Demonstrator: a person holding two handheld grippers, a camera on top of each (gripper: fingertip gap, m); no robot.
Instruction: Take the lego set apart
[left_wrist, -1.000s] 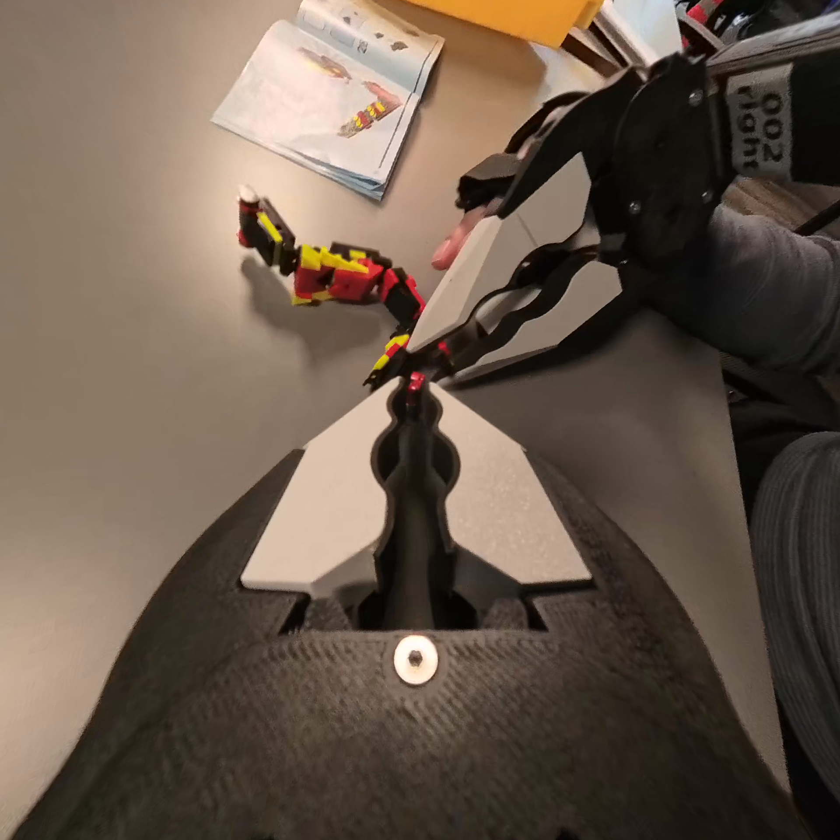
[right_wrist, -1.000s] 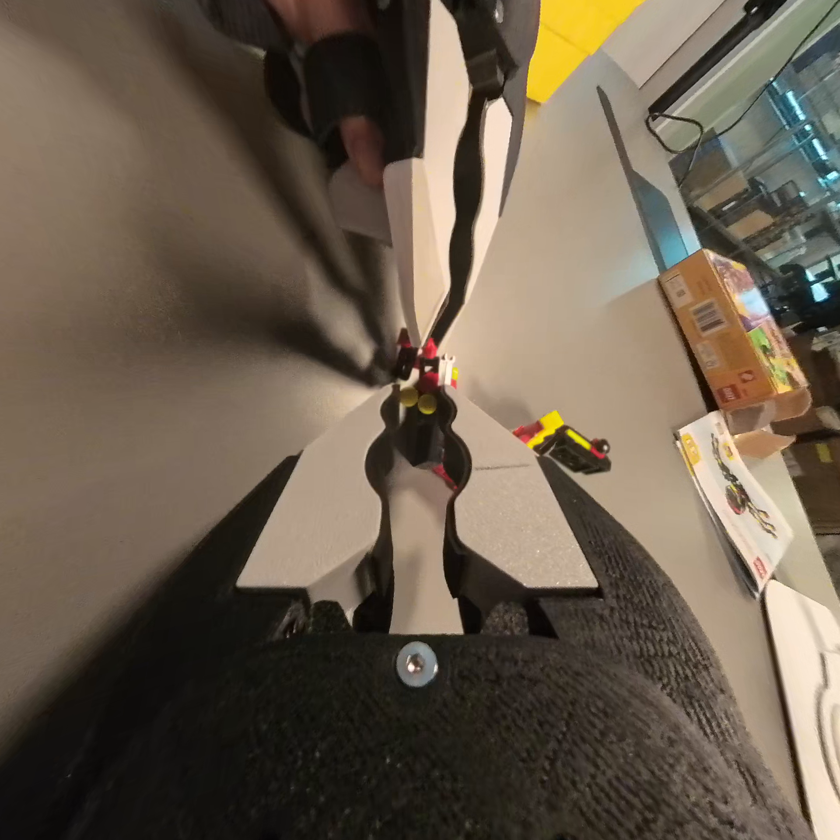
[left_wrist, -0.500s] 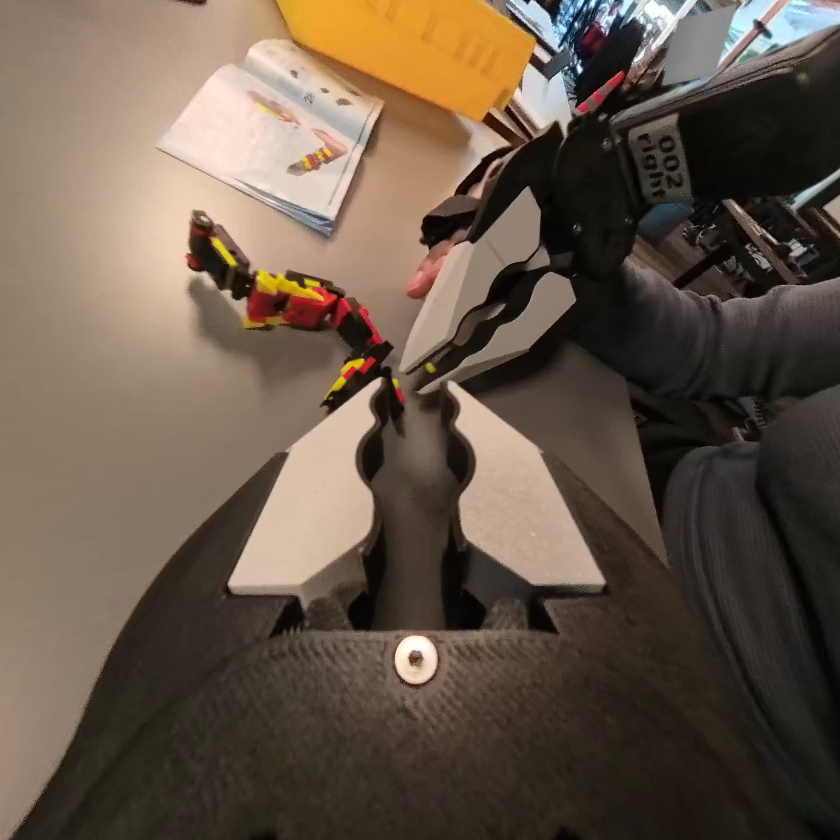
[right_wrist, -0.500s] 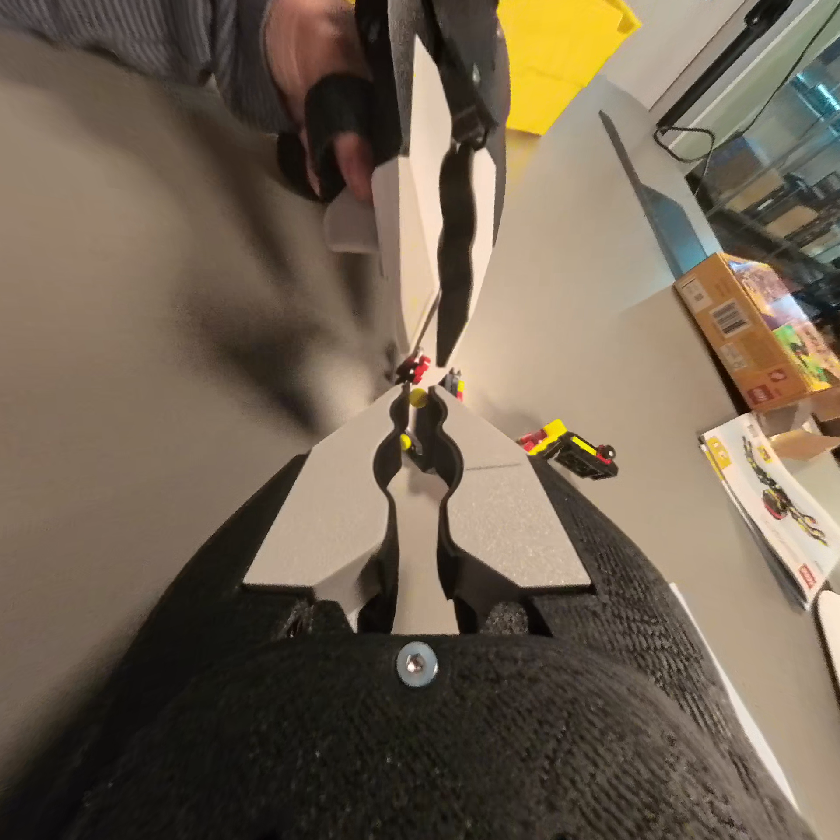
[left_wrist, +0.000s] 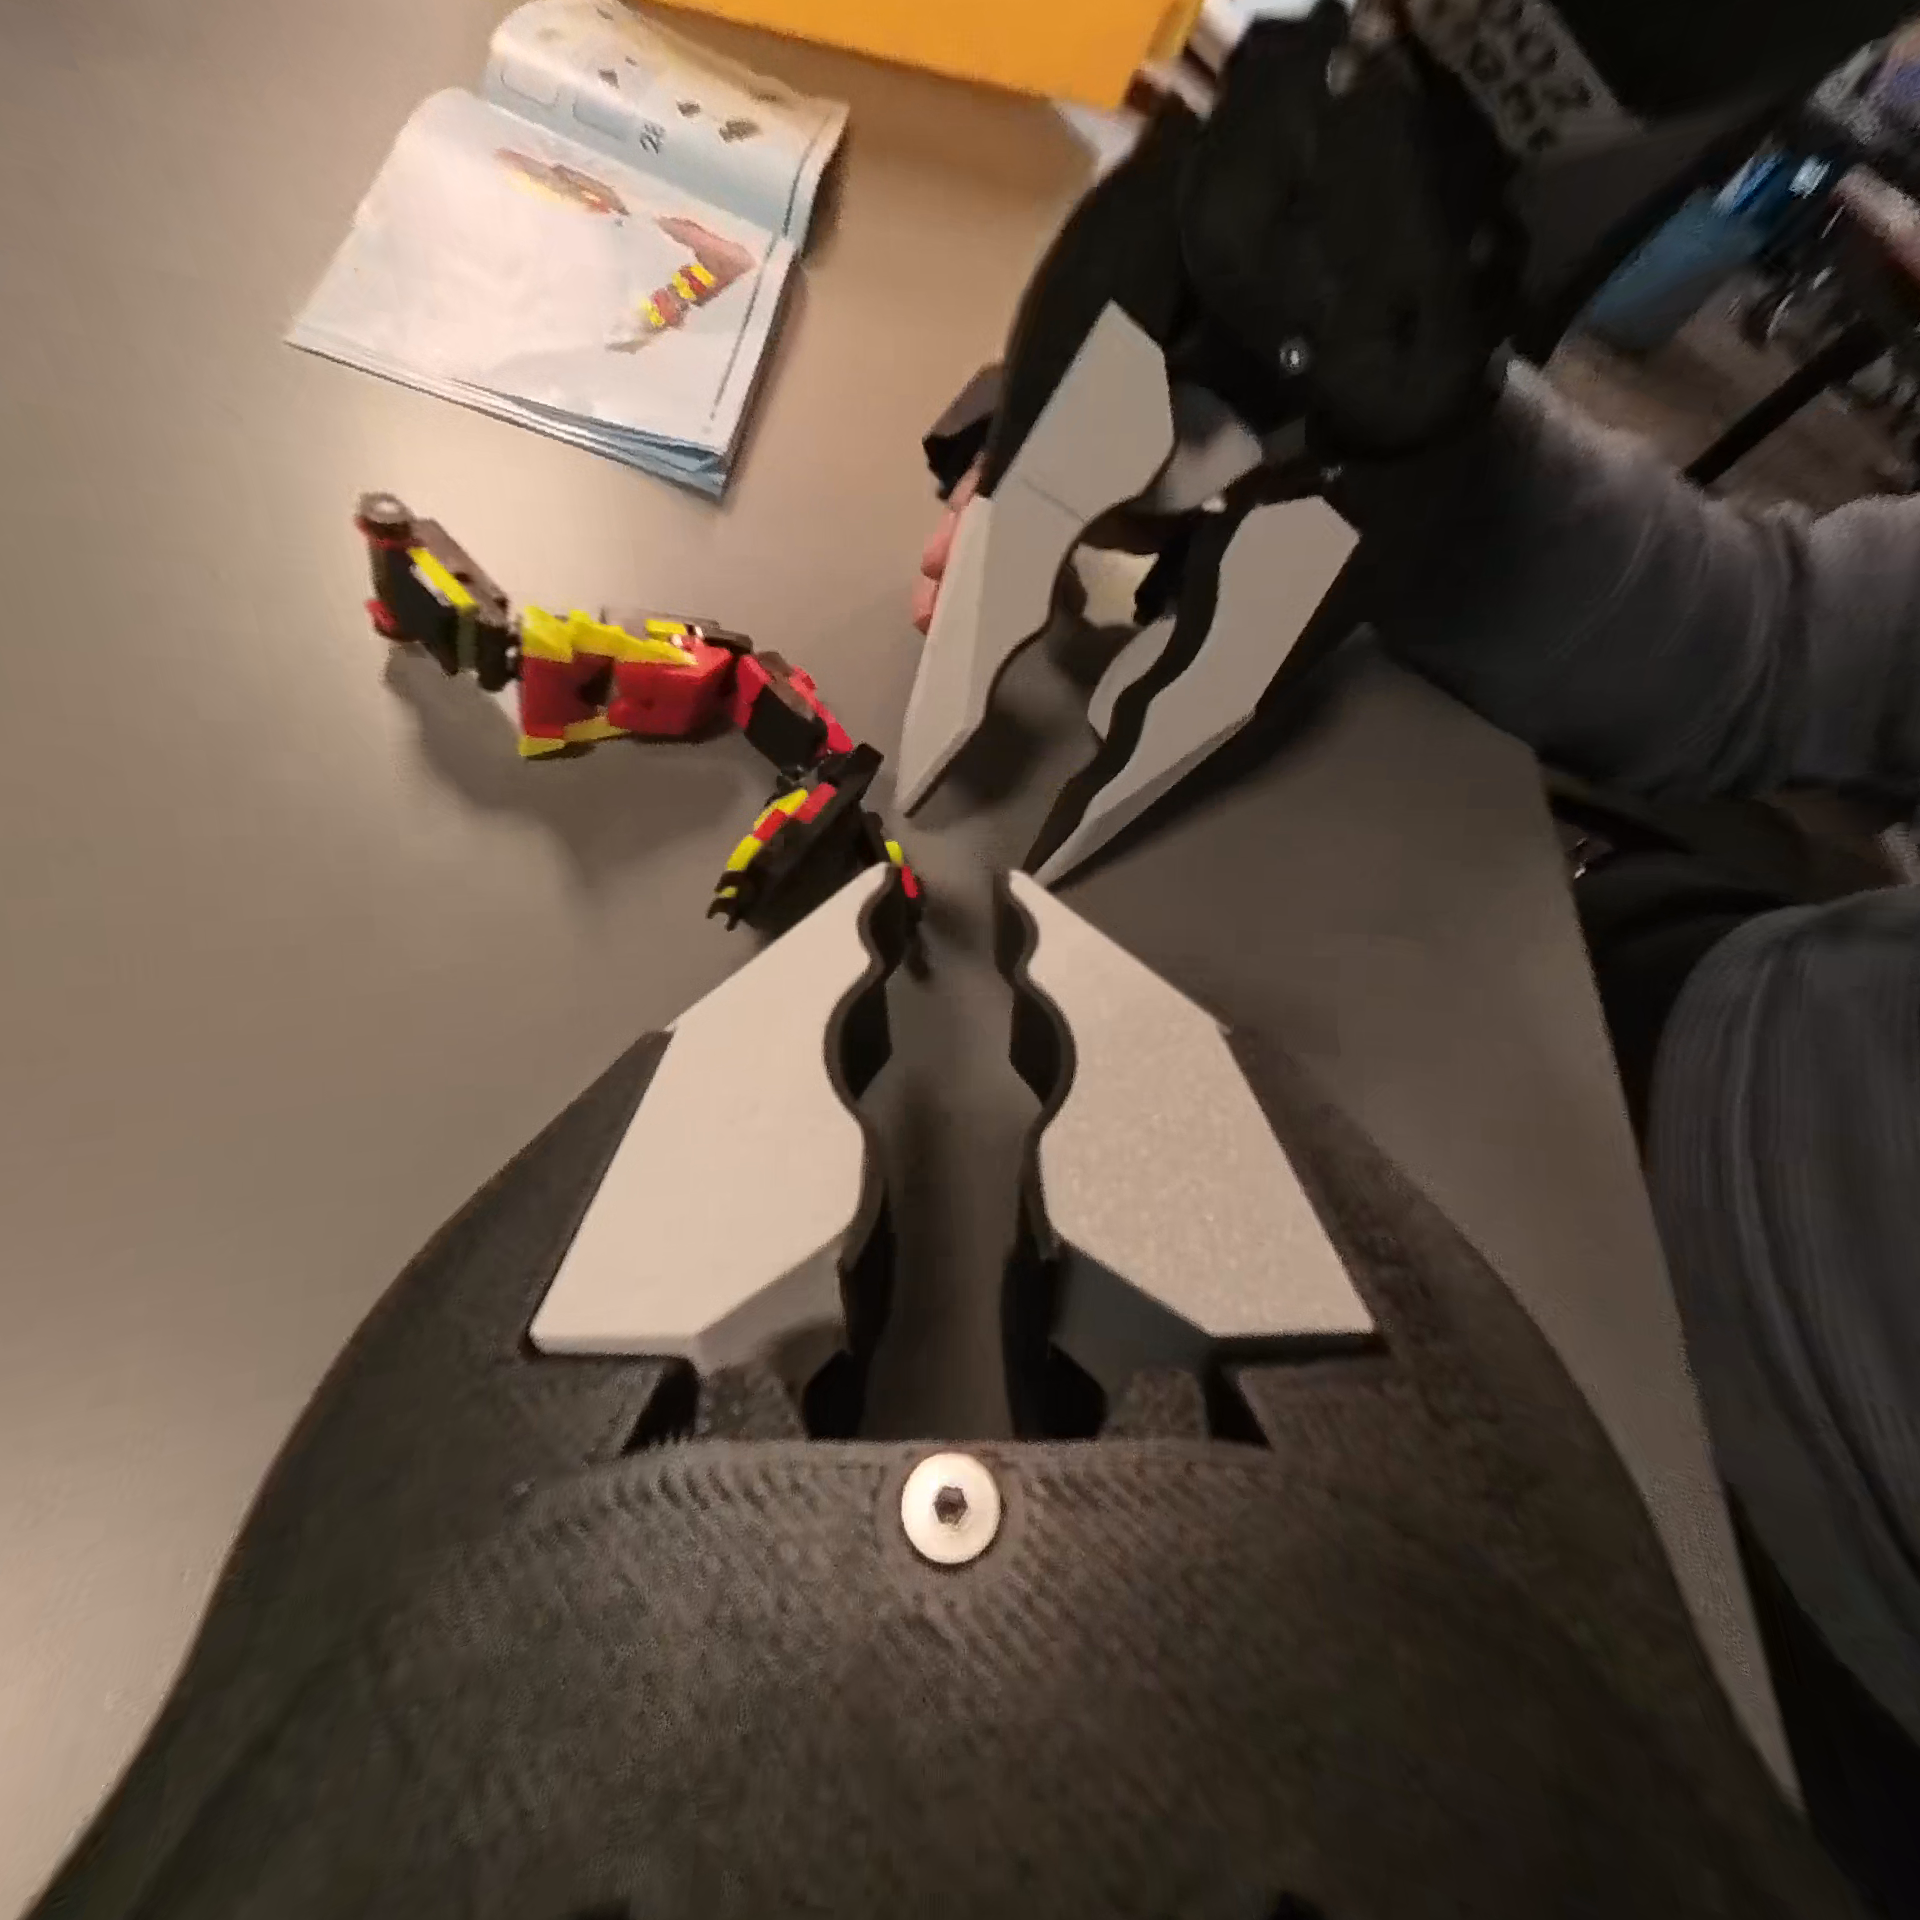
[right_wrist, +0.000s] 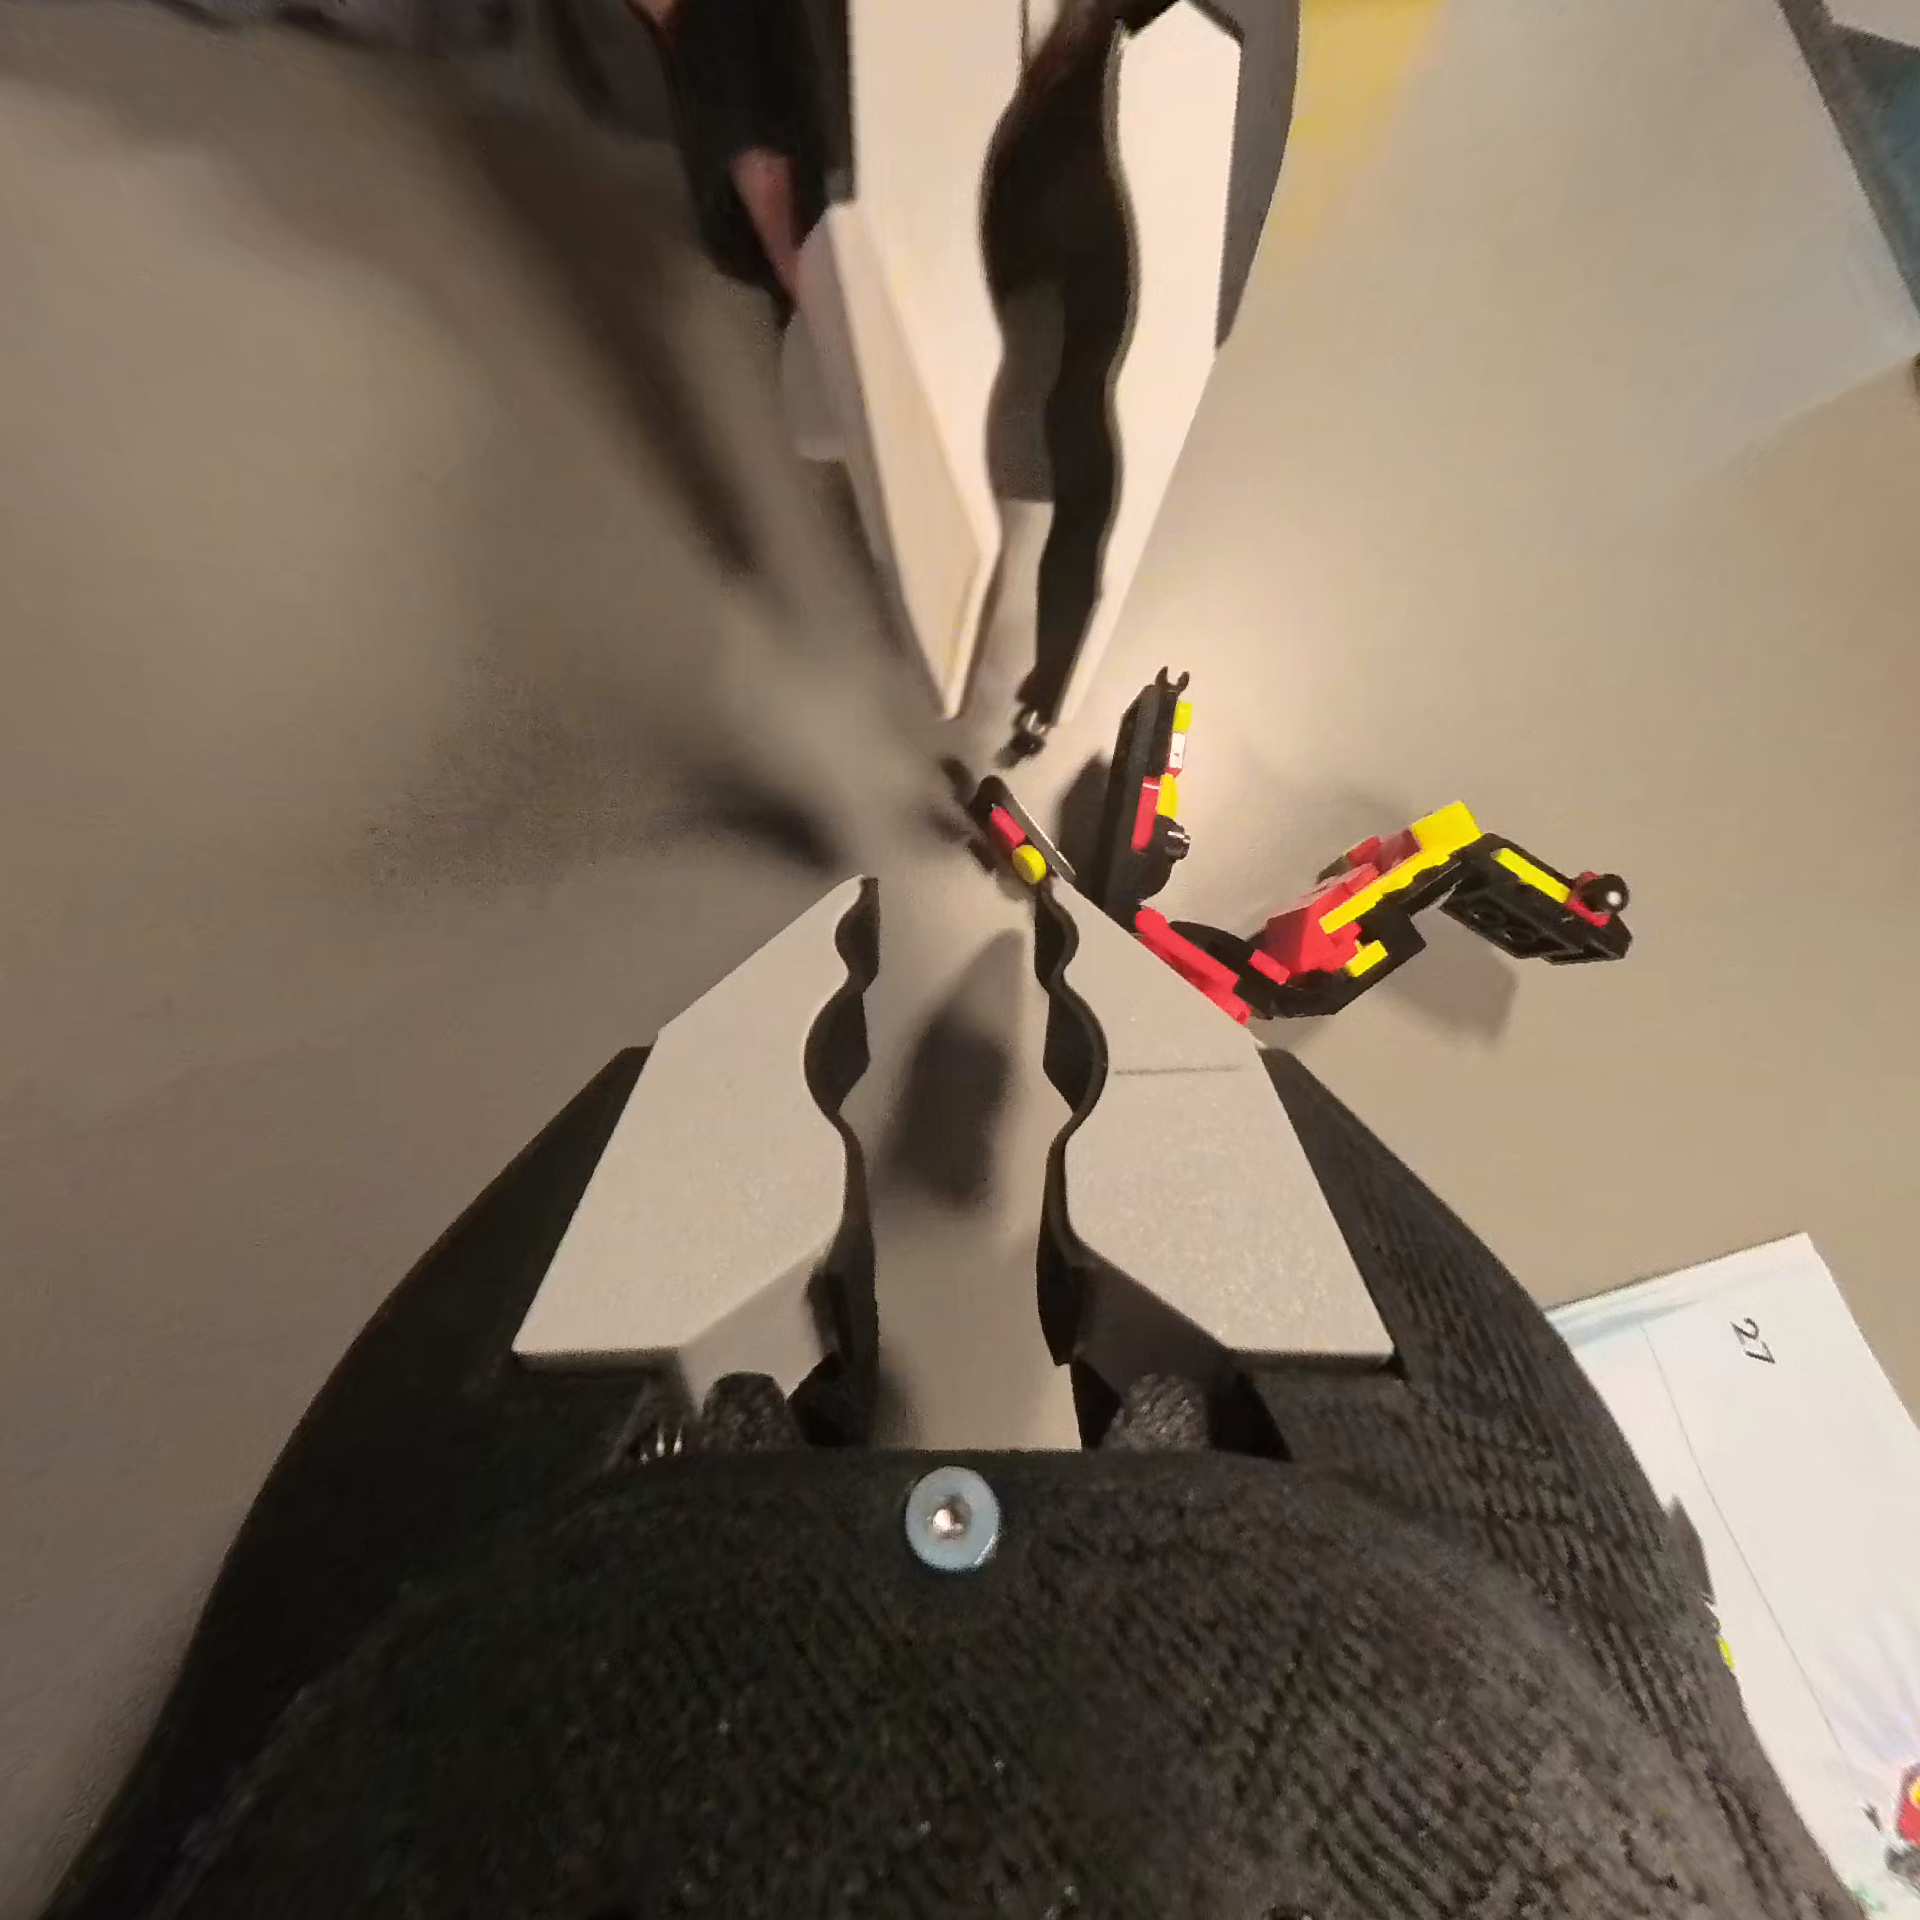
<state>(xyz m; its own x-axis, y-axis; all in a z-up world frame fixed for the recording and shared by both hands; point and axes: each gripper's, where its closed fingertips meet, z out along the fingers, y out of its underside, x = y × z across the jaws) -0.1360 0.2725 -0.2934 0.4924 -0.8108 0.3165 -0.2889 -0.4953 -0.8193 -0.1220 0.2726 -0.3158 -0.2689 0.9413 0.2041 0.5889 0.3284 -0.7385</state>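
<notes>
your left gripper has its jaws parted a moderate way, with nothing clamped between them; a small black and red piece sits right at the tip of its left finger, and whether it touches the pad you cannot tell; your right gripper is likewise parted and grips nothing; the two grippers face each other tip to tip, close but apart; the lego set, a jointed red, yellow and black chain, lies on the grey table just left of the left gripper's tip; from the right wrist view it lies just right of the right gripper's tip, one black end plate tilted up; an open instruction booklet lies on the table beyond the set, well apart from it; a grey sleeve shows behind the right gripper
</notes>
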